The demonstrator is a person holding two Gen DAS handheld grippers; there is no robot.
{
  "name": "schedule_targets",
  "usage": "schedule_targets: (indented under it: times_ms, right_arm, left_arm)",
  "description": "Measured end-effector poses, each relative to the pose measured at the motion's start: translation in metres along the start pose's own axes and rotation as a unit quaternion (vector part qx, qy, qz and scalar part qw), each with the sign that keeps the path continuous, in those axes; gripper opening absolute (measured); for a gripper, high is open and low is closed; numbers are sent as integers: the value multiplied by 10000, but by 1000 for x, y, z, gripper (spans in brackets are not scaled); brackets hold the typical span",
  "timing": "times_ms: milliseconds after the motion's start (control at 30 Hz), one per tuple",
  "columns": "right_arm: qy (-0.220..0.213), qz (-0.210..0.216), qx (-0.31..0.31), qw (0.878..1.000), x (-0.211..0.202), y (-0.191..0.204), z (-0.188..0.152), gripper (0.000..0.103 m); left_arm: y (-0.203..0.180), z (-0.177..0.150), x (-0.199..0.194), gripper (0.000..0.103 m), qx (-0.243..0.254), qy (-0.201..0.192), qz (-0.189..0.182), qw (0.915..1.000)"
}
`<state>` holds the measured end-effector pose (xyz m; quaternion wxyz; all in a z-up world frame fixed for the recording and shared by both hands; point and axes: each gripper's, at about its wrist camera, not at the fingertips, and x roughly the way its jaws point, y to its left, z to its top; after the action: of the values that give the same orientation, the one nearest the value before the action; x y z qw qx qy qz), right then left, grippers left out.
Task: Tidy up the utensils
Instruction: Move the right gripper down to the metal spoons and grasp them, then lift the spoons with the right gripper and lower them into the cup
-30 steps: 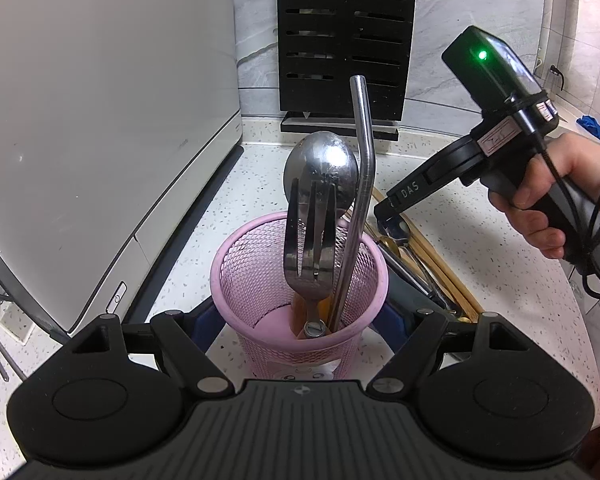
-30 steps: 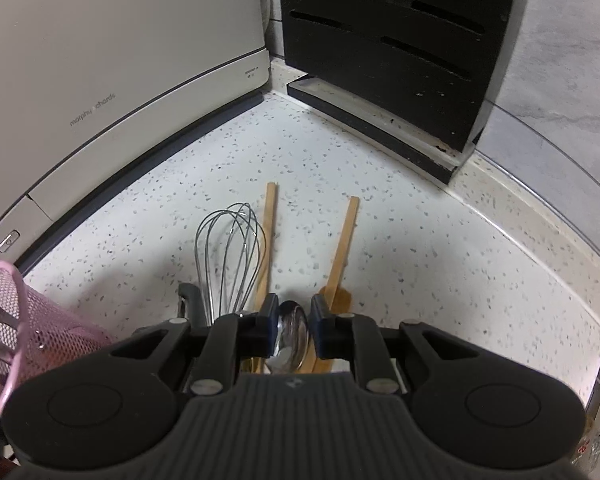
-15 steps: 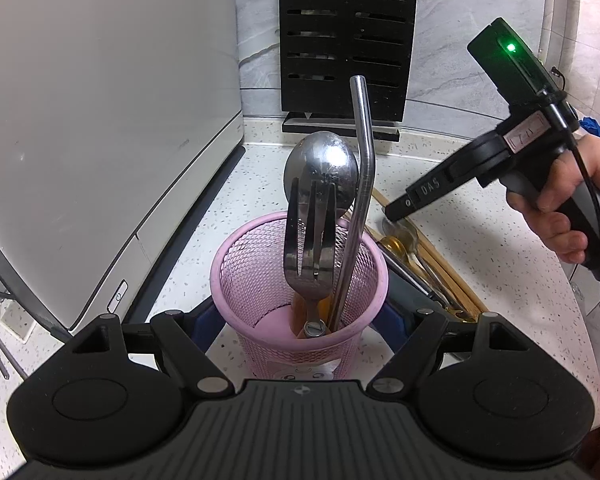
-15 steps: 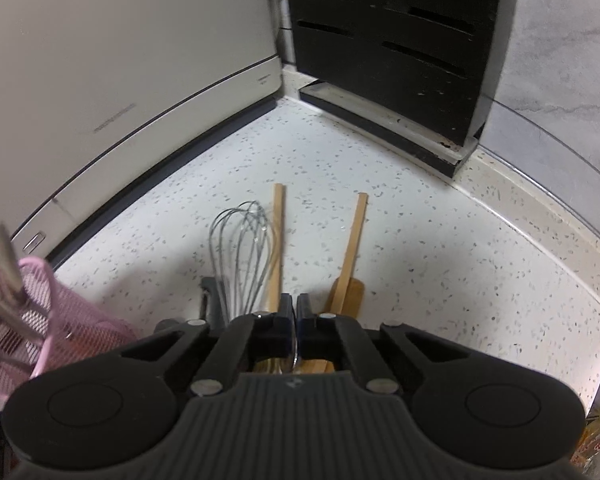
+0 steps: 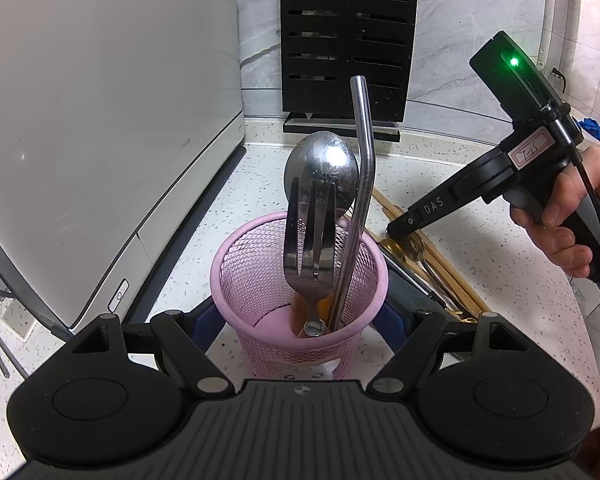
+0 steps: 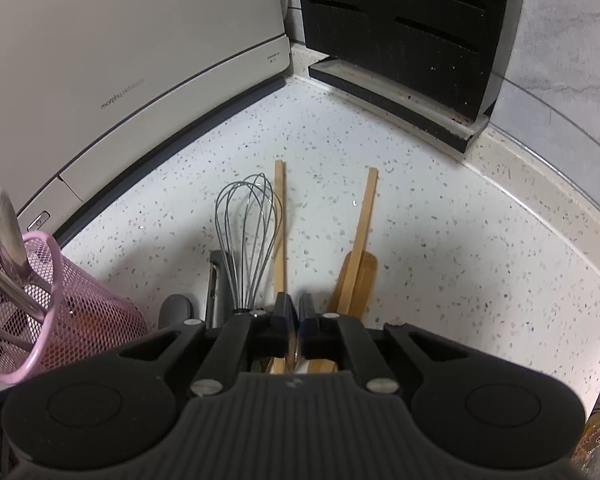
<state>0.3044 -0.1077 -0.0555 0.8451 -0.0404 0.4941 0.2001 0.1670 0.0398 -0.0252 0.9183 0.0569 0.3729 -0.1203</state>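
Standing in pink basket (image 5: 300,280): 1 spoon (image 5: 321,170), 1 fork (image 5: 310,240), 1 straw (image 5: 360,168); left hand-held gripper (image 5: 300,320) wide apart around it.

Left claw (image 5: 300,320) spread wide; right claw (image 6: 294,312) nearly closed, angled down.

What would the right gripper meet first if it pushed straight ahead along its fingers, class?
The right gripper points low across the countertop toward the black knife block. Nearest in that line look to be the whisk and a wooden utensil handle just ahead, though depth is unclear.
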Motion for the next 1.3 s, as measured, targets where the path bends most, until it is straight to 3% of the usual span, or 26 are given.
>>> schedule_targets:
  times_ms: [100, 267, 500, 800, 1300]
  right_arm:
    - [95, 6, 24, 10000, 3, 0, -1, 7]
    - [58, 10, 85, 9999, -1, -2, -3, 1]
    - [-321, -351, -214, 9986, -24, 7, -9, 0]
    - [-1220, -764, -767, 9866, -80, 30, -16, 0]
    - [-2599, -336, -708, 9624, -167, 50, -26, 0]
  left_arm:
    - [0, 0, 0, 91, 0, -1, 0, 10000]
    - [0, 0, 0, 91, -2, -7, 3, 10000]
    - [1, 0, 0, 91, -14, -28, -7, 10000]
    - [1, 0, -1, 91, -18, -32, -6, 10000]
    - [0, 1, -1, 91, -5, -37, -15, 10000]
